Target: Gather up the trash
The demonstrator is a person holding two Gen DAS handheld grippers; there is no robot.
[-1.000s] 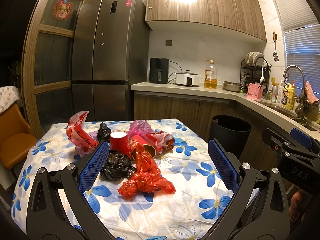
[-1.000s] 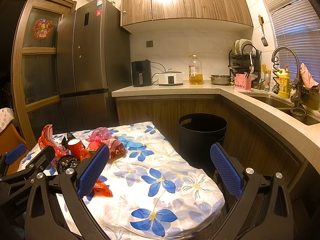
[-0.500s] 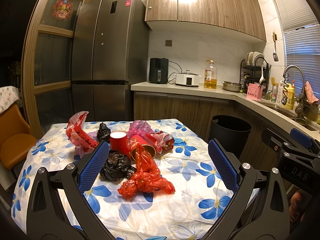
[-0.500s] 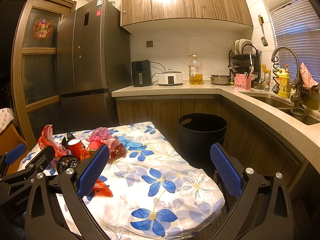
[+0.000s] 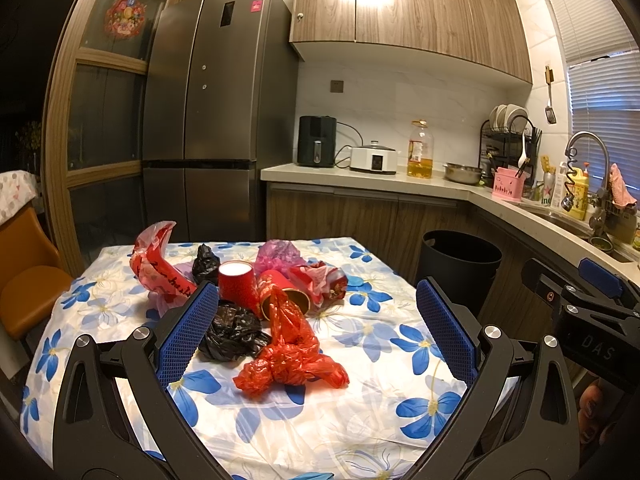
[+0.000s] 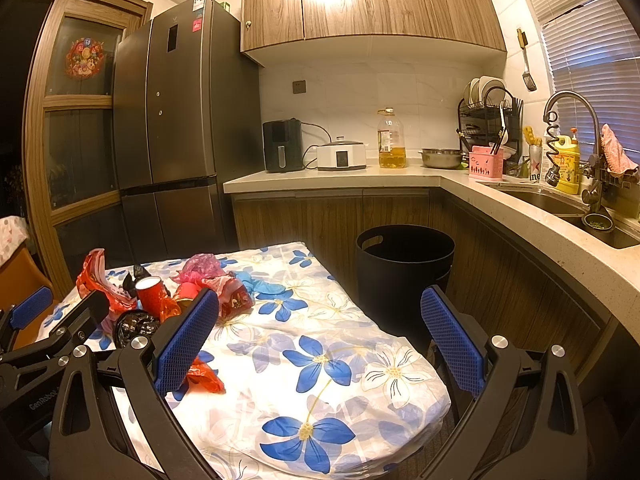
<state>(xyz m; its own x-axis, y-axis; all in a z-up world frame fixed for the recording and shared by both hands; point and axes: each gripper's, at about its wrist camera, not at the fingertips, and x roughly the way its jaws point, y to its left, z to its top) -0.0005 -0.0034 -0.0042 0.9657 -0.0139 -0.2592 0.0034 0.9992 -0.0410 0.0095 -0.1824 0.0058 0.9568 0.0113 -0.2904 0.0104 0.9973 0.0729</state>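
both hand-held grippers hang released and empty – left hand-held gripper [image 5: 316,334] frames the red bag [image 5: 290,354] at frame centre on the surface [image 5: 360,412]. best to drop low, pinch its bunched middle, then carry right to the bin [image 5: 460,264]; right hand-held gripper [image 6: 320,338] waits.

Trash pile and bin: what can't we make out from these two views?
- Black bin interior: both views, its own rim and wall hide whether anything is inside.
- Black bag: left wrist view, left gripper finger covers its near edge.
- Red bag: right wrist view, mostly behind right gripper finger.
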